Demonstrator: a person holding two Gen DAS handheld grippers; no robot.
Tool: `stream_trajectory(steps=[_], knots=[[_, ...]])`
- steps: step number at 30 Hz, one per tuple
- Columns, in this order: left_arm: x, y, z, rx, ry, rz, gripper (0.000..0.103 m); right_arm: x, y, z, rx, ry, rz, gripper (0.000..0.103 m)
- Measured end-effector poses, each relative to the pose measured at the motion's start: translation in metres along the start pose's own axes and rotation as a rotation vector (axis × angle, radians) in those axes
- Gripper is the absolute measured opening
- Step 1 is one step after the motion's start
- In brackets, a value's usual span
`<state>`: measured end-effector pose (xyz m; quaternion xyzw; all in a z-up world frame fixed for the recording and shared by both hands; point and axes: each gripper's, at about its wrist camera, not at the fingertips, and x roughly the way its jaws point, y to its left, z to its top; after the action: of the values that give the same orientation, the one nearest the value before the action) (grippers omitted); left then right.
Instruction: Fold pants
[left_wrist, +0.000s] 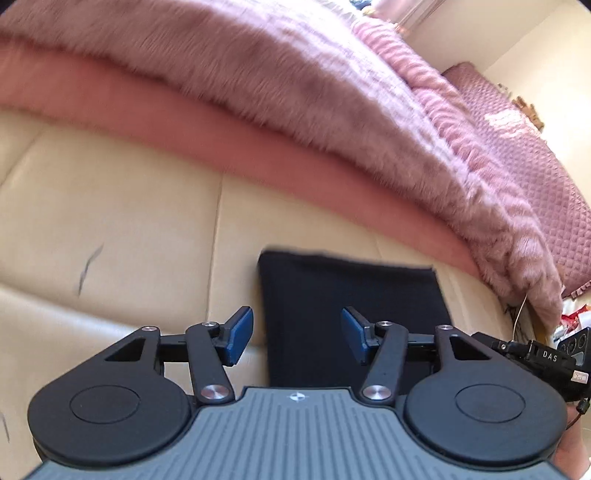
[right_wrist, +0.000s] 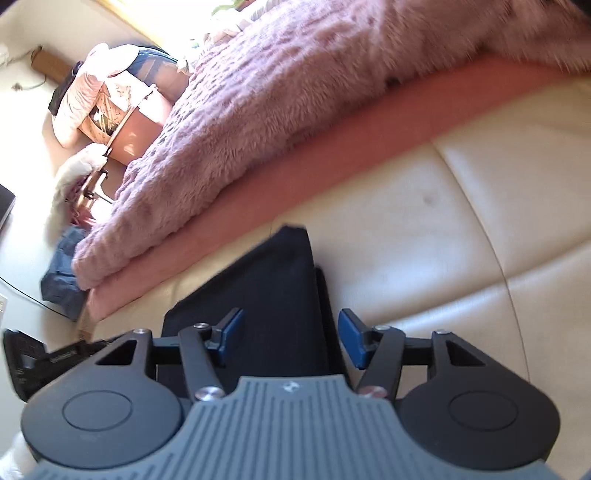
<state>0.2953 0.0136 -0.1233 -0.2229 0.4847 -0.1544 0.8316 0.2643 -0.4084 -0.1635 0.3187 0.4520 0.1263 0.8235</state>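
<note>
Your pants (left_wrist: 351, 310) lie as a compact dark folded rectangle on the cream leather cushion (left_wrist: 110, 206); your left gripper (left_wrist: 297, 334) and right gripper (right_wrist: 290, 338) hover spread apart, holding nothing.

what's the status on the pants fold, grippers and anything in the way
Left gripper open, right gripper open, neither gripping. Black pants folded, flat on cream cushion. Pink furry blanket lies beyond, apart from pants.
</note>
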Motion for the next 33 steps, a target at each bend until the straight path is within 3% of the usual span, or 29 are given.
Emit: stream_trajectory(steps=[3,9,16,24,27,29,30,33], knots=[[0.0,0.003,-0.012,-0.02,0.014,0.002,0.075,0.001,-0.007,-0.011,0.007,0.036,-0.011,0.056],[0.006,0.004,-0.022,-0.01,0.027,0.011,0.075,0.008,-0.023,-0.017,0.085,0.053,0.04,0.057],[0.011,0.01,-0.023,-0.011,0.021,-0.016,0.076,0.016,-0.023,-0.012,0.053,0.079,0.051,0.057],[0.02,0.023,-0.023,-0.109,-0.023,-0.121,0.08,0.029,-0.024,-0.005,0.046,0.087,0.094,0.055],[0.019,0.024,-0.026,-0.132,-0.041,-0.13,0.076,0.029,-0.03,-0.005,0.074,0.086,0.1,0.035],[0.021,0.025,-0.026,-0.157,-0.033,-0.151,0.058,0.029,-0.039,-0.006,0.121,0.088,0.134,0.027],[0.026,0.027,-0.027,-0.188,0.013,-0.187,0.04,0.031,-0.044,-0.008,0.159,0.093,0.157,0.026],[0.03,0.024,-0.03,-0.189,0.009,-0.167,0.038,0.032,-0.047,-0.012,0.19,0.094,0.18,0.025]])
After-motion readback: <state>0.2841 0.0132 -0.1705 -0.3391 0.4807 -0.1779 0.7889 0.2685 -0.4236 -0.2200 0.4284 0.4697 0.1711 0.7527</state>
